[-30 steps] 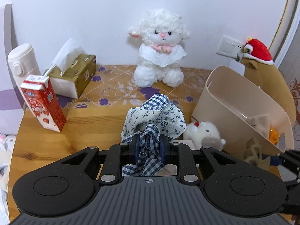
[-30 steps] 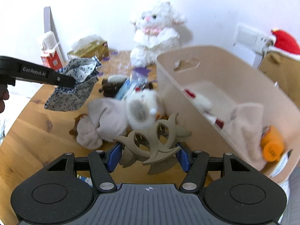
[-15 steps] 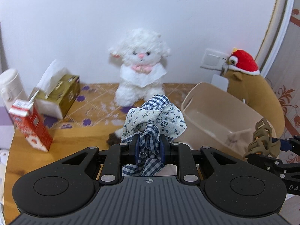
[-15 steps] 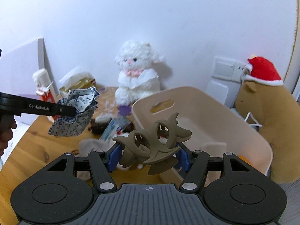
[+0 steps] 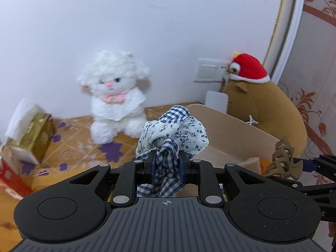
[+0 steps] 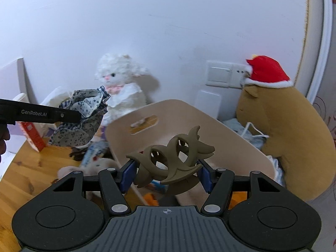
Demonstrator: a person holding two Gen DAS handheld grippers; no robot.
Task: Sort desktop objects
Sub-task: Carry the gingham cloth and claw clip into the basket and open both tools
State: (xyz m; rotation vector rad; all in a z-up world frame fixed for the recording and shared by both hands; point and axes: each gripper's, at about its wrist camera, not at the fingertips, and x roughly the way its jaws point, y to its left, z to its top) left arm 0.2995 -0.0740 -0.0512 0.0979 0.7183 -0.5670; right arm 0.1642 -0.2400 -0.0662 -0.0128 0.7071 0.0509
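I see a wooden table (image 5: pixel 69 147) against the wall. On it: a white plush lamb (image 5: pixel 114 96) at the back edge, a tissue box (image 5: pixel 34 134) and red carton (image 5: pixel 12 174) along the left edge, a beige bin (image 6: pixel 189 126) toward the right.

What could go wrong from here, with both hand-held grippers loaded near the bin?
1. The left hand-held gripper pinches only a fold of the fabric scrunchie; the loose bulk could snag on the beige bin rim.
2. The right hand-held gripper holds the claw hair clip by its ends; it might twist out.
3. The two grippers are close and might collide.
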